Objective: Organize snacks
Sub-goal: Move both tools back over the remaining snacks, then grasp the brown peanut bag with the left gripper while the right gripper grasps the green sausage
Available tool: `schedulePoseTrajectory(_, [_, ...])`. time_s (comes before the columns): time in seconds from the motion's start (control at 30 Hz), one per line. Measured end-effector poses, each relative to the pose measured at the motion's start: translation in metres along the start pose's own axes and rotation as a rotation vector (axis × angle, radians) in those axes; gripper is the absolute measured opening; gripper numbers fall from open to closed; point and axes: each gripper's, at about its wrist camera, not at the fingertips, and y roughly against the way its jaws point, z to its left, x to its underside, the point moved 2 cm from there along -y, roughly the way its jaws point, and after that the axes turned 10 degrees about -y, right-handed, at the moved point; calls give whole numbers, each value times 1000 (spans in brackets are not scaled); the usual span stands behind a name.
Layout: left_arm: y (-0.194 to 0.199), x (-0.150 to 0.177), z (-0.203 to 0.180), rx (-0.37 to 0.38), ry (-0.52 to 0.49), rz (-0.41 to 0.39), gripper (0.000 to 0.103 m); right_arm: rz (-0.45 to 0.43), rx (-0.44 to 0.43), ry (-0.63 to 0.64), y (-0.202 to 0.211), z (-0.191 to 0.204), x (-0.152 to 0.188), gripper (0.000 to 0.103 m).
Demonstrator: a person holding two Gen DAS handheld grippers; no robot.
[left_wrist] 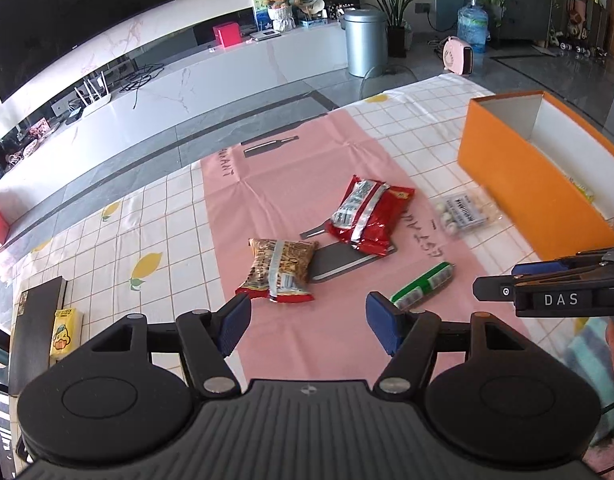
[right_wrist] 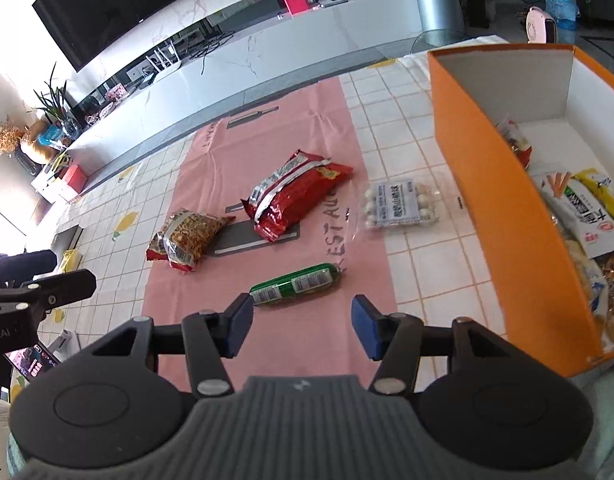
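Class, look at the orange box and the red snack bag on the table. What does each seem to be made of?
Orange box: likely matte cardboard, with stiff flat walls and a white inside. Red snack bag: probably glossy plastic film, crinkled, with a shiny silver seam.

Colours on your table

You had an orange cardboard box (right_wrist: 507, 208) with white inside, a glossy red snack bag (right_wrist: 295, 196), a green sausage-shaped pack (right_wrist: 295, 284), a pink paper runner (left_wrist: 307, 184) over lemon-printed checked cloth (left_wrist: 155, 232).

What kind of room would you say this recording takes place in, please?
Most likely a home living room: a large wall television above a long low media console, a potted plant, and a table under a lemon-print tablecloth.
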Motion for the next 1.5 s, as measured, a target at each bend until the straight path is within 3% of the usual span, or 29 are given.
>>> schedulePoseTrajectory(0.53, [-87, -7, 40, 77, -4, 60, 78, 106, 80, -140, -90, 12, -12, 45])
schedulePoseTrajectory(0.7, [-111, -10, 46, 120, 14, 85, 83, 92, 95, -116, -101, 17, -19, 43])
schedulePoseTrajectory(1.0, [-144, -10, 48, 116, 42, 122, 83, 70, 128, -2, -115, 35, -23, 37])
schedulePoseTrajectory(1.17, [-156, -8, 41, 87, 11, 140, 83, 62, 128, 59, -116, 39, -18, 33])
schedulePoseTrajectory(1.23, [-159, -7, 40, 69, 3, 143, 81, 59, 125, 67, -115, 39, -18, 32])
schedulePoseTrajectory(1.5, [-156, -8, 40, 74, 35, 147, 49, 79, 116, 78, -114, 36, -19, 27])
